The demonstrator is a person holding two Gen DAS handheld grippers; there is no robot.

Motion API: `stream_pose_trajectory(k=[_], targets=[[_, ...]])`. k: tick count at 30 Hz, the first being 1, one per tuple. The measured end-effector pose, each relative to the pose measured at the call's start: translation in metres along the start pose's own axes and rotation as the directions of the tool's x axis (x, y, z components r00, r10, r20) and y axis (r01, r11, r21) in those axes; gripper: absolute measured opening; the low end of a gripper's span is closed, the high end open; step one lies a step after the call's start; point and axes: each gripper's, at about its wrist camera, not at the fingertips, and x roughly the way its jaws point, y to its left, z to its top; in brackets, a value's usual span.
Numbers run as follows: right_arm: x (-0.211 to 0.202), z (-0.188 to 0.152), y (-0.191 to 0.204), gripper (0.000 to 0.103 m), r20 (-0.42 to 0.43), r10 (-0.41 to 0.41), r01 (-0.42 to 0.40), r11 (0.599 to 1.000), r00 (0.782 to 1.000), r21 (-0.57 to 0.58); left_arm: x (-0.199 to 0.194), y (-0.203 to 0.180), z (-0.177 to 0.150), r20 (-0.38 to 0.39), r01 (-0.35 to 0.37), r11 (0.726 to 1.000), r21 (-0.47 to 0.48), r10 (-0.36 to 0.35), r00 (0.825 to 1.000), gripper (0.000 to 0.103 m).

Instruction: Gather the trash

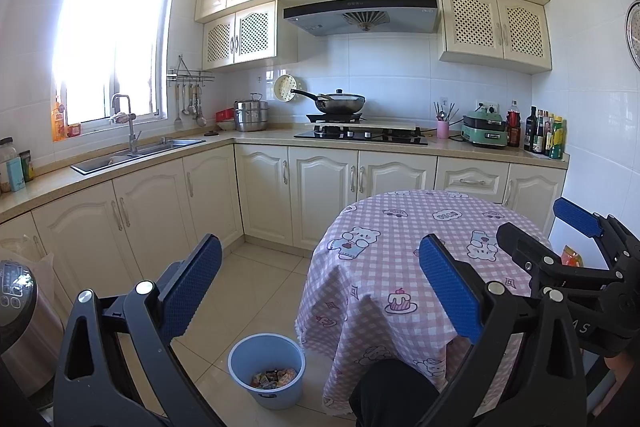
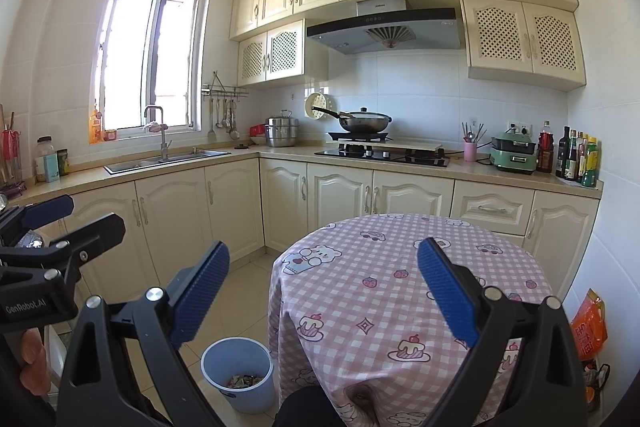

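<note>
A light blue bin (image 1: 266, 367) stands on the floor tiles left of the round table (image 1: 400, 227); colourful wrappers (image 1: 274, 377) lie in its bottom. My left gripper (image 1: 321, 241) is open and empty, held above and behind the bin, its blue pads (image 1: 192, 287) wide apart. From the right wrist, the bin (image 2: 238, 373) and wrappers (image 2: 244, 381) sit low left, and my right gripper (image 2: 324, 245) is open and empty over the table's near edge (image 2: 380, 307). Each gripper shows in the other's view, the right gripper (image 1: 532, 219) and left gripper (image 2: 94, 211). No trash shows on the pink checked cloth.
An orange packet (image 2: 588, 327) leans by the wall right of the table. A steel appliance (image 1: 16, 311) stands at far left. Cabinets, a sink (image 1: 136, 155) and a stove with a pan (image 1: 340, 103) line the back. A dark-clothed knee (image 1: 392, 391) is below the table edge.
</note>
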Motion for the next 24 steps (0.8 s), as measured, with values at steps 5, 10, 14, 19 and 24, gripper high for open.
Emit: stream_pose_trajectory(k=[5,10,14,19,24], targets=[[-0.0001,-0.0001,0.0000,0.093,0.000,-0.001,0.001,1.000,1.000,0.002,0.0000,0.0000,-0.0001,-0.001,0.000,1.000,0.001,0.000,1.000,0.095],[0.0013,-0.0015,-0.0020,0.093,-0.002,0.001,-0.001,1.000,1.000,0.001,-0.0001,-0.0002,0.0001,-0.001,0.000,1.000,-0.001,0.000,1.000,0.095],[0.0017,-0.0017,-0.0020,0.093,-0.003,0.002,-0.002,1.000,1.000,0.001,-0.0001,-0.0004,0.0003,-0.001,0.000,1.000,-0.002,0.000,1.000,0.095],[0.0018,-0.0029,-0.0029,0.093,-0.006,0.001,-0.001,1.000,1.000,0.002,0.0016,-0.0007,-0.0006,-0.005,-0.001,1.000,0.000,0.001,1.000,0.095],[0.0026,-0.0037,-0.0042,0.093,-0.007,0.002,-0.002,1.000,1.000,0.002,0.0031,-0.0011,-0.0031,-0.008,0.000,1.000,0.000,0.000,1.000,0.095]])
